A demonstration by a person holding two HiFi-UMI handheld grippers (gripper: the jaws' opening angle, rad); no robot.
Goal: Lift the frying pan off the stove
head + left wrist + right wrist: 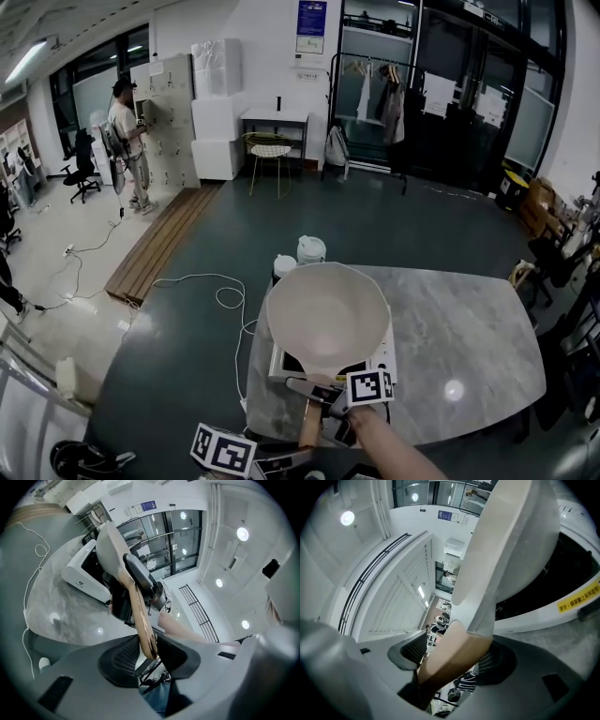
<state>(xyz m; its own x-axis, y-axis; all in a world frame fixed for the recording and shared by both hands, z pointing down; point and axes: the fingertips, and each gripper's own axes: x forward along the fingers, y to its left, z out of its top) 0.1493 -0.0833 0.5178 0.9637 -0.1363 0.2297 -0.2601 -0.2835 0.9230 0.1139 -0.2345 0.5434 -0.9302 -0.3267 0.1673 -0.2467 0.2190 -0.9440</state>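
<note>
Head view shows the pan (328, 314) hanging over the stove (384, 358), its wooden handle (309, 424) pointing toward the person. The right gripper (321, 392) holds the handle close to the stove's near edge, and the left gripper (298, 448) takes the handle's tip farther from the stove.

In the left gripper view the fingers (119, 656) are clamped on the rounded tip of the handle. In the right gripper view the other pair of fingers (410, 651) is closed on the wood just below where it joins the bowl. That view also shows dark glass under the pan's base, so the pan seems to be clear of the stove and tilted.

The main risk is rotation. The bowl is wide and sits well ahead of both holds, and the wood looks smooth, so the handle could twist or slide and let the pan dip back onto the stove. The left hold is only on the tip and could slip off. Two jars (310, 249) stand on the surface (469, 328) just beyond the stove, and a forward swing could knock them.
</note>
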